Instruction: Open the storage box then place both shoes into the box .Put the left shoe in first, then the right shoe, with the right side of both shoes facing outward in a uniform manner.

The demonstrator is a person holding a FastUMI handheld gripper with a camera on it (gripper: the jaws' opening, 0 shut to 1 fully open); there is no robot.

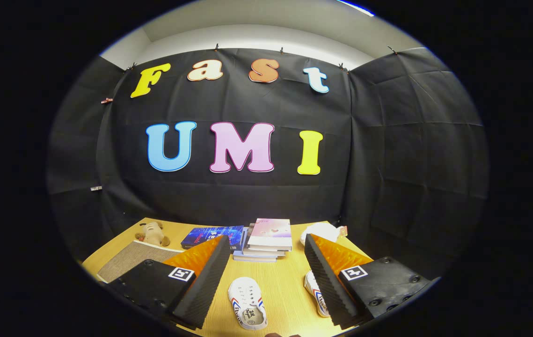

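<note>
Two small white canvas shoes lie on a wooden table (285,285), both outside any box. One white shoe (247,304) rests between the gripper's fingers, closer to the left one, its toe pointing to about eleven o'clock and its open top facing up. The second white shoe (314,292) lies at its three o'clock, partly hidden behind the right finger, so which shoe is the left one and which the right is hard to tell.

The gripper (266,276) hangs above the table with its fingers spread wide apart, holding nothing and touching neither shoe.

Beyond the fingers, at twelve o'clock from the nearer shoe, sits a stack of books (268,241) with a pale pink cover on top. A dark blue book (212,236) lies at the stack's nine o'clock. Farther to ten o'clock a small brown plush toy (152,232) rests near the table's far corner, and nearer than it lies a flat greyish-brown fabric-covered thing (128,260), which may be the storage box or its lid, though that cannot be confirmed. At one o'clock, past the right finger, sits a white crumpled object (320,230).

As a judgement, the task is at its very start: no box is seen standing open, both shoes wait on the table, and the opening and both placements remain.
</note>
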